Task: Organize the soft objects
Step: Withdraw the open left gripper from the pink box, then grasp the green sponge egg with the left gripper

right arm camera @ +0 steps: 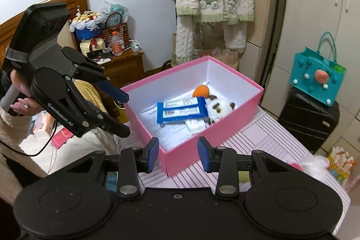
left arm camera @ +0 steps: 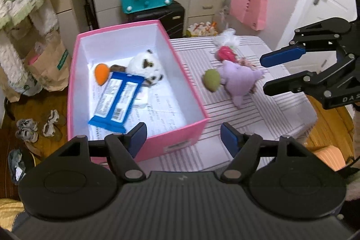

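Jaws of the left gripper (left arm camera: 183, 138) stand apart with nothing between them, hanging above the near wall of the pink box (left arm camera: 191, 91) in the left wrist view; the right gripper (left arm camera: 283, 73), seen at the right edge, is likewise parted and empty over the striped table (left arm camera: 281, 109). Inside the box lie a panda plush (left arm camera: 146, 66), an orange toy (left arm camera: 100, 76) and a blue pack (left arm camera: 115, 102); outside it, on the table, a purple plush (left arm camera: 238, 80), a green ball (left arm camera: 211, 80) and a pink-and-white toy (left arm camera: 226, 50) wait close together. The step in hand looks like the gap between one drop and the next pick, which would call for a reach to the purple plush and a soft, deep pinch. From the right wrist view, the right gripper (right arm camera: 178, 154) is parted over the box's near corner; the loose toys are nearly hidden behind its frame, and motion blur softens the box contents.
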The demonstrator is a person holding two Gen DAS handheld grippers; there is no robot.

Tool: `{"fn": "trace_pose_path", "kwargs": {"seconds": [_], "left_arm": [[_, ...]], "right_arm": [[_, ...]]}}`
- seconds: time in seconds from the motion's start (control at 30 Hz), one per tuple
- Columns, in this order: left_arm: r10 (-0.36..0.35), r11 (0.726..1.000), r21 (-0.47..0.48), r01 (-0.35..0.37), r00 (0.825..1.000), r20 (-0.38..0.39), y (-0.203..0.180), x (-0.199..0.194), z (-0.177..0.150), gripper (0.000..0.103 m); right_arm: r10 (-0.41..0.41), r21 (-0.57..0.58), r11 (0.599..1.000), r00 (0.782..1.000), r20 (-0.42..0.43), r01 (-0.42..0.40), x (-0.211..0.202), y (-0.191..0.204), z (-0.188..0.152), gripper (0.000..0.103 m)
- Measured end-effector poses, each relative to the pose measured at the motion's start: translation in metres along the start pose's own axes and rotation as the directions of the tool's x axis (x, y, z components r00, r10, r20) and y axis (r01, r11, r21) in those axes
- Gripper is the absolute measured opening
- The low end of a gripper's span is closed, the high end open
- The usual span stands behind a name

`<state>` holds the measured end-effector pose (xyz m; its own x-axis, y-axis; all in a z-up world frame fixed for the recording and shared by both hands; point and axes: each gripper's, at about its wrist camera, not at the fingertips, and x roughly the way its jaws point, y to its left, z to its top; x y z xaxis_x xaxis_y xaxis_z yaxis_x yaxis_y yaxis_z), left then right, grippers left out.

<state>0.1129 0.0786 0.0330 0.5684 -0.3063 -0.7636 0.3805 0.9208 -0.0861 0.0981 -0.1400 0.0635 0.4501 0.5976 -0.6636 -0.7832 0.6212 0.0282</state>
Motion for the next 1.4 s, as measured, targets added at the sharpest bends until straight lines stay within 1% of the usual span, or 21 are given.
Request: {"fn": "trace_pose_path", "kwargs": {"seconds": [0.23,0.37,0.43,0.53,0.67,0.77,0.93,1.0,1.07,1.13,1.2,1.23,1.33,1.37,1.4], "left_arm": [[-0.036,0.996,0.078,0.035,0.999,0.006,-0.038,-0.003,0.004,0.073],[-0.066,0.990,0.128,0.064,0.998,0.006,-0.060,0.003,0.011,0.074],[-0.085,0.985,0.150,0.084,0.996,-0.001,-0.071,0.010,0.014,0.074],[-0.118,0.980,0.157,0.119,0.993,-0.018,-0.084,0.023,0.018,0.074],[-0.143,0.974,0.170,0.147,0.989,-0.036,-0.100,0.042,0.025,0.074],[-0.147,0.973,0.176,0.151,0.988,-0.035,-0.112,0.055,0.033,0.074],[-0.136,0.978,0.161,0.136,0.991,-0.005,-0.122,0.079,0.047,0.073],[-0.132,0.981,0.147,0.129,0.991,0.012,-0.122,0.089,0.052,0.073],[-0.113,0.984,0.146,0.107,0.993,0.037,-0.122,0.101,0.056,0.073],[-0.073,0.987,0.150,0.064,0.996,0.055,-0.122,0.114,0.059,0.072],[-0.026,0.988,0.151,0.015,0.997,0.068,-0.121,0.127,0.061,0.072],[0.008,0.988,0.153,-0.018,0.998,0.066,-0.120,0.135,0.062,0.070],[0.082,0.984,0.154,-0.090,0.995,0.058,-0.120,0.155,0.065,0.067],[0.096,0.982,0.156,-0.104,0.994,0.055,-0.119,0.159,0.065,0.066],[0.109,0.982,0.149,-0.115,0.993,0.048,-0.118,0.164,0.067,0.063]], "right_arm": [[-0.076,0.049,0.996,0.997,-0.006,0.076,-0.032,-0.009,-0.036,0.048],[-0.118,0.096,0.988,0.993,-0.019,0.119,-0.045,-0.019,-0.060,0.050],[-0.133,0.122,0.983,0.991,-0.028,0.136,-0.050,-0.027,-0.071,0.051],[-0.155,0.145,0.977,0.987,-0.035,0.159,-0.055,-0.038,-0.085,0.055],[-0.182,0.163,0.969,0.982,-0.040,0.186,-0.058,-0.056,-0.103,0.057],[-0.224,0.131,0.965,0.974,-0.034,0.226,-0.056,-0.068,-0.113,0.060],[-0.248,0.068,0.966,0.968,-0.032,0.250,-0.037,-0.096,-0.131,0.062],[-0.244,0.037,0.969,0.969,-0.035,0.246,-0.023,-0.107,-0.139,0.064],[-0.233,0.018,0.972,0.971,-0.047,0.234,-0.008,-0.120,-0.147,0.066],[-0.231,-0.003,0.973,0.971,-0.055,0.231,0.006,-0.128,-0.152,0.071],[-0.224,-0.018,0.975,0.973,-0.058,0.223,0.019,-0.137,-0.158,0.072],[-0.219,-0.024,0.976,0.974,-0.059,0.218,0.025,-0.141,-0.160,0.073],[-0.204,-0.055,0.978,0.977,-0.057,0.201,0.042,-0.150,-0.166,0.074],[-0.198,-0.069,0.979,0.979,-0.057,0.194,0.046,-0.151,-0.167,0.074],[-0.192,-0.081,0.979,0.980,-0.054,0.188,0.050,-0.151,-0.168,0.075]]}}
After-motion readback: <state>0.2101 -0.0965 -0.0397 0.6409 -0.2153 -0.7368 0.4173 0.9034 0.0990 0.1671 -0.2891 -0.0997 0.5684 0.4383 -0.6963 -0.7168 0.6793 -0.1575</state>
